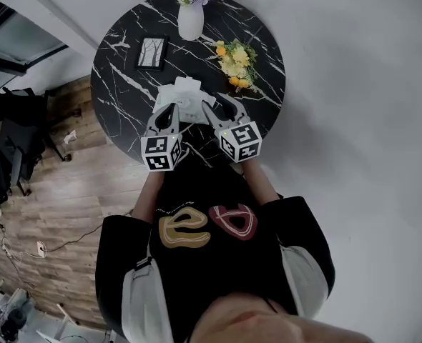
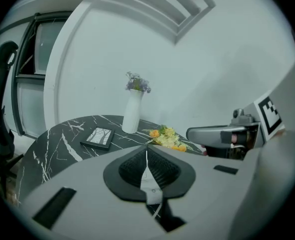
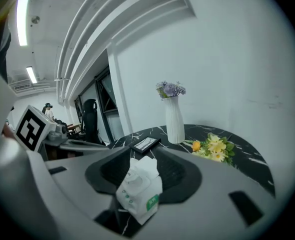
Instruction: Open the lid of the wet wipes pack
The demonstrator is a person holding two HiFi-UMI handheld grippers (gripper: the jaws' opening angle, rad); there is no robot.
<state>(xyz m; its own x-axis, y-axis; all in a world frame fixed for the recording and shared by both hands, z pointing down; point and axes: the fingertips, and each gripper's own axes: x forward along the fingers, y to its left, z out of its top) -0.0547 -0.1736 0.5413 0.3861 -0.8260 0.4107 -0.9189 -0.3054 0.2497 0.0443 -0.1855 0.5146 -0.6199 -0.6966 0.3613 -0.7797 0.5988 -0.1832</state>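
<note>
Hanging tilted between the jaws of the right gripper (image 3: 141,156), which clamp its sides, the wet wipes pack (image 3: 137,186) sits over the near part of the black marble table (image 1: 125,84) (a white flap (image 3: 143,160) stands up at its top). The jaws of the left gripper (image 2: 147,151), almost together, pinch a thin white edge of it. A picture frame (image 1: 151,52), white vase (image 1: 190,20) and yellow flowers (image 1: 236,63) lie beyond.

one wipes pack (image 1: 186,98), one vase (image 1: 190,20), one picture frame (image 1: 151,53), one flower bunch (image 1: 236,64).
</note>
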